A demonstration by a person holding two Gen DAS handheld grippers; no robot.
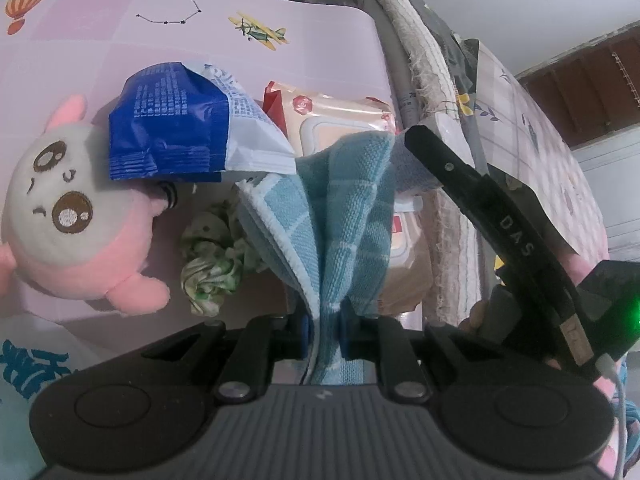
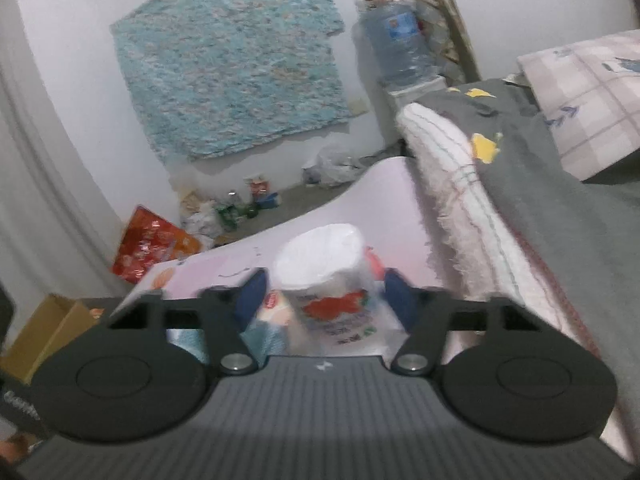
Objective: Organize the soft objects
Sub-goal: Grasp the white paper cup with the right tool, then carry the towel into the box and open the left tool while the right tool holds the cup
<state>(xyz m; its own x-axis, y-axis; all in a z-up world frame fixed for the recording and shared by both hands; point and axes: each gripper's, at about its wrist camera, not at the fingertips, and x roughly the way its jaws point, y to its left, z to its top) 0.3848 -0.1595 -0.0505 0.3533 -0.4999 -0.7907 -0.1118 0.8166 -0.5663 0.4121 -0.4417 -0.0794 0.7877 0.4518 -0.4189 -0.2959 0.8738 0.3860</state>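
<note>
Folds of a light blue checked woven towel (image 1: 344,216) are seen pinched between the blue pads of the left gripper (image 1: 325,330), whose jaws are clenched tight on the cloth; the towel hangs lifted over the pink printed table surface (image 1: 120,40). Its far corner is draped on a peach-coloured wet-wipe pack with a white lid (image 1: 340,120), and the right edge of the table lies just beyond that pack, bordered by a frayed cream woven mat (image 1: 424,80).

Open table room is left only toward the far side, around the printed aeroplane and balloon. To the left of the towel, a crumpled green-and-white cloth (image 1: 212,264) is found just beside it, then a round pink and white plush toy (image 1: 72,208), with a blue and white plastic packet (image 1: 184,132) resting partly on the toy.

In the blurred right wrist view, the right gripper (image 2: 324,300) is shown partly spread, with a white wrapped tissue roll bearing a red label (image 2: 328,272) standing between its fingers; no pad contact is visible. The black finger of that gripper (image 1: 472,184) is seen close to the towel's right side. A grey blanket (image 2: 560,220) is heaped along the right.
</note>
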